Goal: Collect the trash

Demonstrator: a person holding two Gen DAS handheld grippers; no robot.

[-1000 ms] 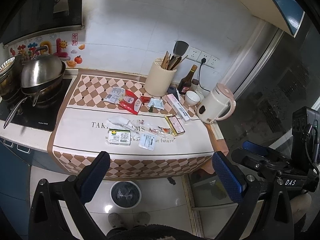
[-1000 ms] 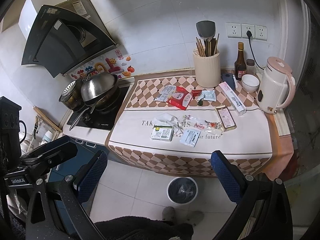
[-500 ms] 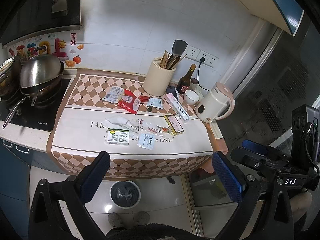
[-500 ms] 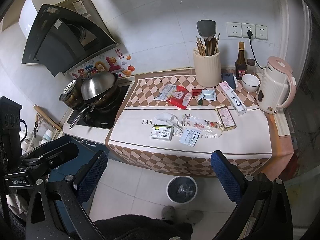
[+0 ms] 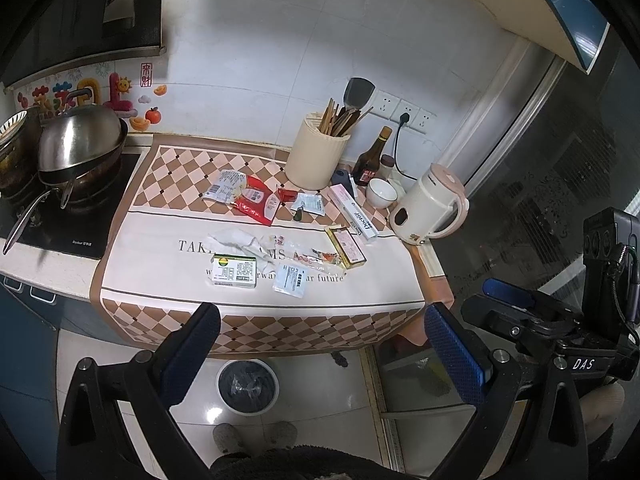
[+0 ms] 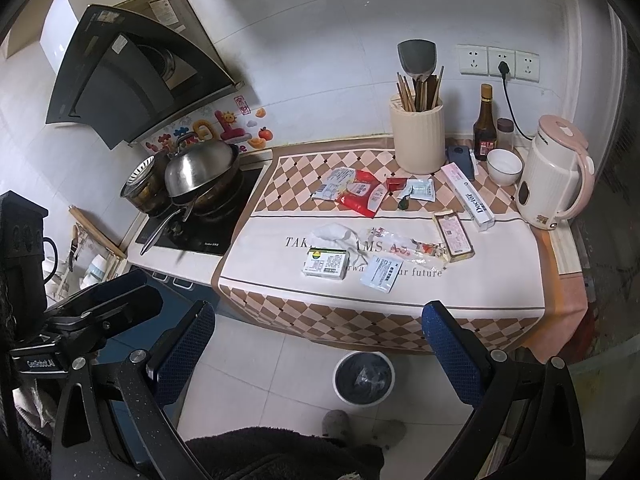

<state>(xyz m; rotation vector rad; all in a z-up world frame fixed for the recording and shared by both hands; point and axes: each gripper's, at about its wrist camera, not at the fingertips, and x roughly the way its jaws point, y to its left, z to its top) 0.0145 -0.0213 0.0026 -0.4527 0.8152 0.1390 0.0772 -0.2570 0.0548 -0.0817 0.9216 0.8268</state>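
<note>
The left claw (image 5: 320, 344) stands wide open and holds nothing, and the right claw (image 6: 320, 344) is likewise spread and empty; both hang in front of the counter (image 5: 168, 280), well short of its front edge. By the look of it the task is hardly begun: every scrap lies on the counter and none is gripped.

Taking the bin (image 6: 364, 378) on the floor below the counter's front edge as the landmark, the trash sits above and beyond it. Nearest are the green-labelled box (image 6: 325, 264) and the pale blue sachet (image 6: 380, 274). Just behind them lie the crumpled tissue (image 6: 334, 234) and a clear wrapper (image 6: 404, 246), then the yellow-edged carton (image 6: 454, 236). Further back are the red packet (image 6: 362, 194) and white pouches.

The bin holds a dark liner; whether anything is in it cannot be told.

The kettle (image 6: 554, 182), the utensil holder (image 6: 418, 142), the bottle (image 6: 484, 124) and the bowl (image 6: 504, 166) crowd the far right and probably stay. Nothing blocks the near pieces.
</note>
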